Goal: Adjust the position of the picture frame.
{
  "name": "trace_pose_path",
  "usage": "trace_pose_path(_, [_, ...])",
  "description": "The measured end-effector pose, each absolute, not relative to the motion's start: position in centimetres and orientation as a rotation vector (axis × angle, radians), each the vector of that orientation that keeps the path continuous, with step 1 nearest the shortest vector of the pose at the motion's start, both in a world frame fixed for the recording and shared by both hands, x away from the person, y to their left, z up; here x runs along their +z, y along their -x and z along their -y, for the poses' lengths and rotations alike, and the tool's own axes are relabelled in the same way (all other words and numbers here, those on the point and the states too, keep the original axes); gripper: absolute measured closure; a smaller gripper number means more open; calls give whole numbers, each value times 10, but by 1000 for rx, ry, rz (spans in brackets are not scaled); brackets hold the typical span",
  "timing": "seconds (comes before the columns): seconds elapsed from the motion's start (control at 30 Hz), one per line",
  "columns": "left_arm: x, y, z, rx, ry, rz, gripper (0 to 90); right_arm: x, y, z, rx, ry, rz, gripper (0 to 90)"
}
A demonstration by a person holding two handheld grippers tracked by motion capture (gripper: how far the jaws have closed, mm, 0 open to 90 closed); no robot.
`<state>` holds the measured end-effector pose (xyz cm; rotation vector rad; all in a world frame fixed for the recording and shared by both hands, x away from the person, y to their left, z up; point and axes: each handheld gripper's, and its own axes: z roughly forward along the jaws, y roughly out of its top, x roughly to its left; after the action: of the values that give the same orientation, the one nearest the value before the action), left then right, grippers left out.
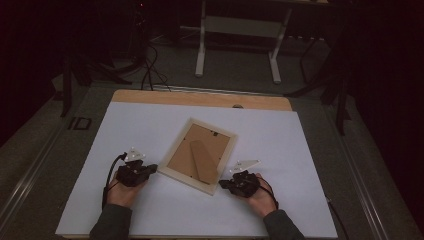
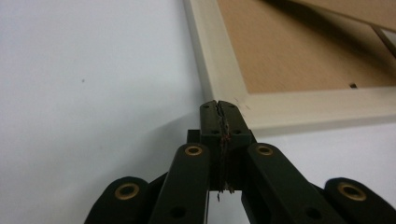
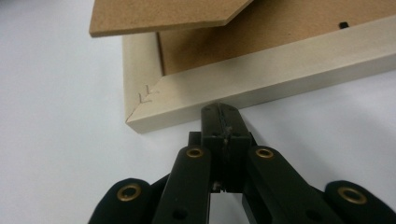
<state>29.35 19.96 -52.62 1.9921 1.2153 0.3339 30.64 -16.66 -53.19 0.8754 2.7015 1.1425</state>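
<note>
Right now I see the pale cream wooden picture frame lying face down near the middle of the white table sheet, turned so its corners point roughly at twelve, three, six and nine o'clock. Its brown fibreboard backing faces up, with a brown fibreboard easel stand lifted slightly off it. Small staples show at one mitred corner in the right gripper view. My left gripper sits at the frame's eight o'clock side, jaws pressed together and empty, tips at the frame's corner. My right gripper sits at five o'clock, jaws likewise pressed together on nothing, tips just against the frame's outer edge.
</note>
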Motion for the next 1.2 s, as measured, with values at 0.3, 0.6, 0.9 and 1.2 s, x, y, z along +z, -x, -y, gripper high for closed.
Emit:
trace_pose_path(0.3, [-530,-292,-198,333,-2024,-1230,900,-533,-305,151,1155,-819,-2726,898])
trace_pose_path(0.6, [-535,-295,-197,332,-2034,-1255,900,-528,-325,166,1182,-888,-2641,895])
trace_pose_path(0.9, [-536,-301,-197,333,-2004,-1286,900,-524,-361,196,1147,-1050,-2457,883])
trace_pose_path(1.2, [-536,-315,-195,339,-1995,-1307,900,-521,-394,218,1140,-1221,-2336,887])
